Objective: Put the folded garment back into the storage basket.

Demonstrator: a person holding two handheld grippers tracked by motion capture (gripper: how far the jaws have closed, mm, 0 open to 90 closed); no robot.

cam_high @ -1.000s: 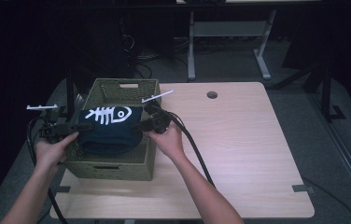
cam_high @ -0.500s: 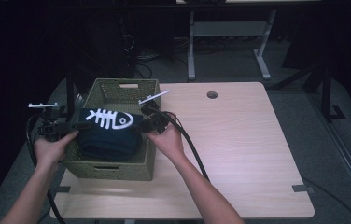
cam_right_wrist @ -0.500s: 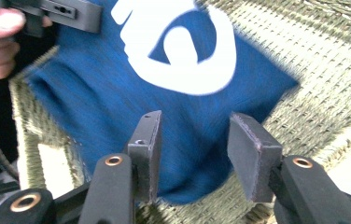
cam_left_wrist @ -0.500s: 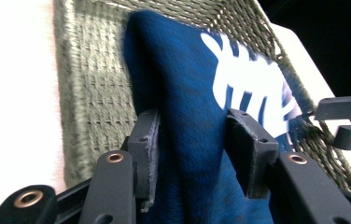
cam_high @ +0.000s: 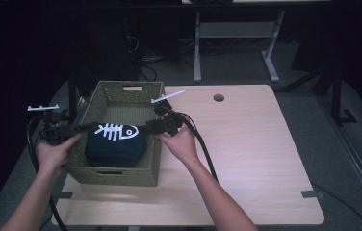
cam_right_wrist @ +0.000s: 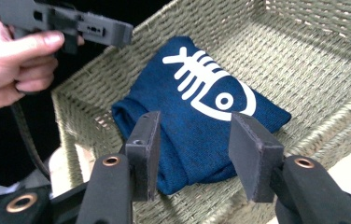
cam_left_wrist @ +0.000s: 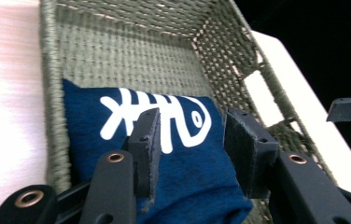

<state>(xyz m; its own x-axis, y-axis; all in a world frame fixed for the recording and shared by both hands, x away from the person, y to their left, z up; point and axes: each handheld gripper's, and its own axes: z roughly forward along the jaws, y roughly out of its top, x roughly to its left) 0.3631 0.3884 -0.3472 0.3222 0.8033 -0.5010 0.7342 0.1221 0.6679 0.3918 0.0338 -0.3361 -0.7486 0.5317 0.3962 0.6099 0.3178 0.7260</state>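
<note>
A folded navy cloth with a white fishbone print [cam_high: 115, 142] lies in the near end of a woven basket [cam_high: 121, 89], just released, both the left gripper [cam_left_wrist: 190, 142] and right gripper [cam_right_wrist: 194, 149] having just been opening, jaws spread and empty above it; next, lifting both clear.

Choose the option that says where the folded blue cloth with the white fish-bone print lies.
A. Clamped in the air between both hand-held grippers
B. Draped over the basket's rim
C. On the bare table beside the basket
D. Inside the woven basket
D: the cloth rests on the floor of the basket, its woven walls around it, and both hand-held grippers' jaws stand open, clear of it.
</note>
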